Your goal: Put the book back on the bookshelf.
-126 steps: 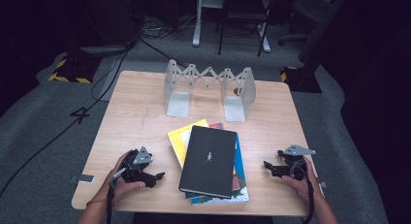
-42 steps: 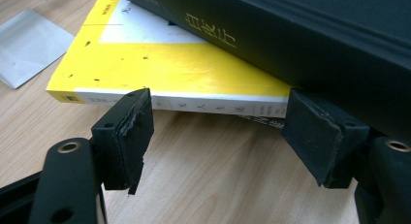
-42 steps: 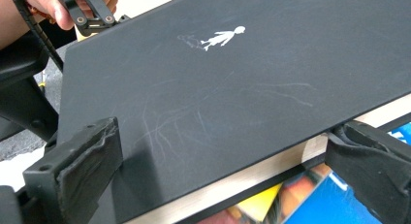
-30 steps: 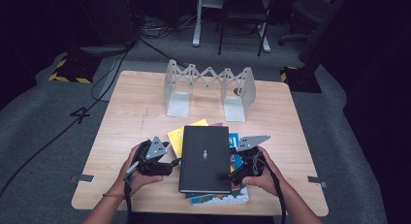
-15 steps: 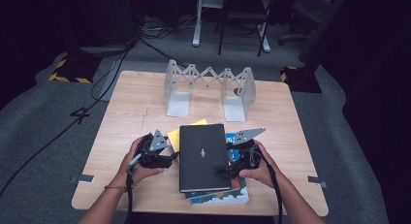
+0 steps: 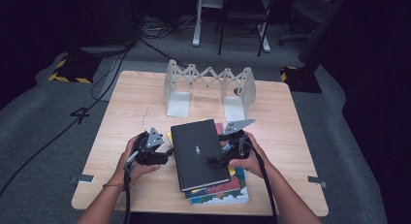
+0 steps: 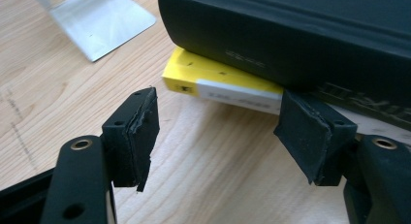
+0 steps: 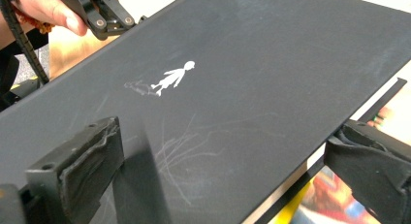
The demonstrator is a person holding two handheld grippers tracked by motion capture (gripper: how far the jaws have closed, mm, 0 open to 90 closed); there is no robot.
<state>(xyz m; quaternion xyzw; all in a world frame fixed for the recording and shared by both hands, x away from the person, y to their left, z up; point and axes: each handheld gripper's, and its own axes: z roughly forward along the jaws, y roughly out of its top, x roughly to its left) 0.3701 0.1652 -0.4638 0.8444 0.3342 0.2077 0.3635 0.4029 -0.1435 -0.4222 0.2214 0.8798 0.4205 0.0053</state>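
High view: a stack of books lies at the near middle of the wooden table (image 6: 126,103). Topmost is a black book (image 6: 199,153) with a small white figure on its cover; under it a yellow book (image 6: 170,136) shows at the far left corner, and a colourful picture book (image 6: 228,194) sticks out at the near edge. Behind the stack stands a grey accordion-style book rack (image 6: 209,86), well apart from it. The left gripper (image 6: 167,153) is held just beside the black book's left edge. The right gripper (image 6: 215,160) is at the book's right edge, with one jaw lying over the cover.

Left gripper view: jaws stand wide, with bare tabletop between them. The pads (image 7: 140,132) touch nothing. The black book's spine (image 7: 300,40) runs just ahead, the yellow book's (image 7: 213,73) corner beneath it; the right-hand jaw is close to the stack's edge, contact not clear. A metal foot of the rack (image 7: 102,27) sits farther off.

Right gripper view: jaws wide apart. One jaw hangs over the black cover (image 8: 242,88), the other off the book's edge, beside the lower books. No pinch on the cover seen. The left gripper (image 8: 104,18) and its hand show at the far edge of the book.
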